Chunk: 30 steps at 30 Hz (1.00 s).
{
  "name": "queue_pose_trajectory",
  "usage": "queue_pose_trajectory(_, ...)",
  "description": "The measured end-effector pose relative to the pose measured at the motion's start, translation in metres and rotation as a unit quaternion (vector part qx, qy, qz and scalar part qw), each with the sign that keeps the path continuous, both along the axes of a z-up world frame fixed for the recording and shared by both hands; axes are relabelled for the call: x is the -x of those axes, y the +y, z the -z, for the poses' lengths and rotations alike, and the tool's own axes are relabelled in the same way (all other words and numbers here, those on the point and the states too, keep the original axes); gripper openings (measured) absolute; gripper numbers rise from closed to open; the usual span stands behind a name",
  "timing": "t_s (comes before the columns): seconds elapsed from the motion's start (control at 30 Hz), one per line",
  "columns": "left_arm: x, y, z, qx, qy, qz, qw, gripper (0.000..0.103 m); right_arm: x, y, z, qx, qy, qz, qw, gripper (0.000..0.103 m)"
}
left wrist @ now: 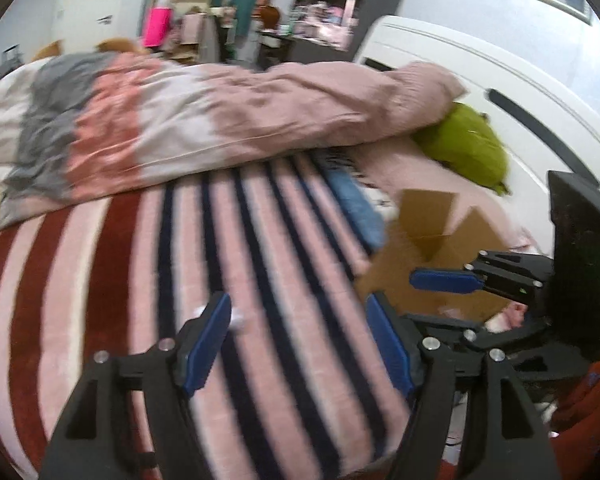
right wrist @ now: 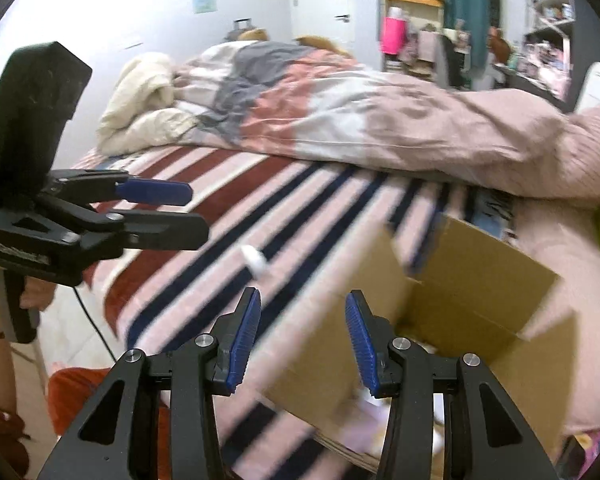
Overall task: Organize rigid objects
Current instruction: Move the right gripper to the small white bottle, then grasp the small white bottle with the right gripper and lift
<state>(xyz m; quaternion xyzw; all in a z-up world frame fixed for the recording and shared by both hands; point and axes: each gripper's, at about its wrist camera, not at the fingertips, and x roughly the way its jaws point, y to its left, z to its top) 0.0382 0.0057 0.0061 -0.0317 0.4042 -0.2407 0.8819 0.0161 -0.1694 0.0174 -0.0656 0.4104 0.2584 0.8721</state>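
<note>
Sitting open on the striped blanket (right wrist: 228, 208), cardboard box (right wrist: 480, 280) already holds pale items, blurred. 1 small white object (right wrist: 254, 259) remains outside. Left gripper (left wrist: 300, 344) and right gripper (right wrist: 300, 336): jaws apart, empty.

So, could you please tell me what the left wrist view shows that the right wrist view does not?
Only the left wrist view shows the white headboard and the whole green cushion. Only the right wrist view shows the cream blanket and down into the open cardboard box. Both show the striped blanket, the small white object lying on it, and the left gripper and right gripper, jaws apart and empty.
</note>
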Motion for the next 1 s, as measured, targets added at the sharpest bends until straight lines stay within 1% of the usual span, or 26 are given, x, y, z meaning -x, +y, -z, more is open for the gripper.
queue_pose_trajectory(0.1,-0.003,0.034,0.022,-0.011,0.007,-0.036,0.9993,0.067,-0.01,0.048,0.019,-0.004,0.027,-0.044,0.999,0.04)
queue_pose_trajectory(0.17,-0.003,0.057,0.038,-0.017,0.012,-0.057,0.9981,0.067,-0.018,0.078,0.038,0.004,0.047,-0.065,0.997,0.04)
queue_pose_trajectory(0.27,-0.004,0.083,0.059,-0.017,0.021,-0.077,0.9966,0.067,-0.036,0.109,0.071,0.021,0.074,-0.074,0.994,0.04)
queue_pose_trajectory(0.33,-0.006,0.097,0.073,-0.017,0.029,-0.089,0.9955,0.067,-0.053,0.12,0.098,0.036,0.082,-0.062,0.994,0.04)
queue_pose_trajectory(0.4,-0.009,0.108,0.086,-0.01,0.038,-0.094,0.9948,0.067,-0.069,0.124,0.119,0.057,0.071,-0.037,0.995,0.04)
queue_pose_trajectory(0.43,-0.01,0.113,0.092,-0.006,0.043,-0.095,0.9945,0.067,-0.075,0.124,0.125,0.065,0.063,-0.025,0.996,0.04)
queue_pose_trajectory(0.47,-0.011,0.115,0.095,-0.004,0.046,-0.096,0.9943,0.067,-0.084,0.124,0.135,0.073,0.046,-0.015,0.996,0.04)
queue_pose_trajectory(0.53,-0.013,0.119,0.104,-0.003,0.054,-0.099,0.9937,0.067,-0.094,0.124,0.144,0.088,0.024,-0.008,0.996,0.04)
queue_pose_trajectory(0.6,-0.014,0.121,0.109,-0.001,0.058,-0.099,0.9934,0.067,-0.106,0.127,0.154,0.097,0.019,-0.01,0.995,0.04)
queue_pose_trajectory(0.7,-0.016,0.121,0.112,0.004,0.061,-0.099,0.9932,0.067,-0.114,0.132,0.164,0.096,0.038,-0.02,0.994,0.04)
queue_pose_trajectory(0.73,-0.016,0.12,0.112,0.005,0.062,-0.098,0.9932,0.067,-0.114,0.132,0.164,0.092,0.039,-0.022,0.995,0.034)
queue_pose_trajectory(0.8,-0.016,0.118,0.111,0.004,0.062,-0.098,0.9933,0.067,-0.111,0.134,0.164,0.095,0.032,-0.026,0.995,0.031)
queue_pose_trajectory(0.83,-0.016,0.116,0.109,0.004,0.061,-0.097,0.9934,0.067,-0.108,0.135,0.162,0.097,0.027,-0.028,0.995,0.02)
queue_pose_trajectory(0.93,-0.014,0.11,0.102,0.008,0.058,-0.092,0.9941,0.067,-0.096,0.136,0.152,0.085,0.025,-0.039,0.995,0.02)
queue_pose_trajectory(1.0,-0.013,0.102,0.094,0.02,0.054,-0.083,0.9949,0.067,-0.086,0.136,0.141,0.073,0.018,-0.052,0.996,0.02)
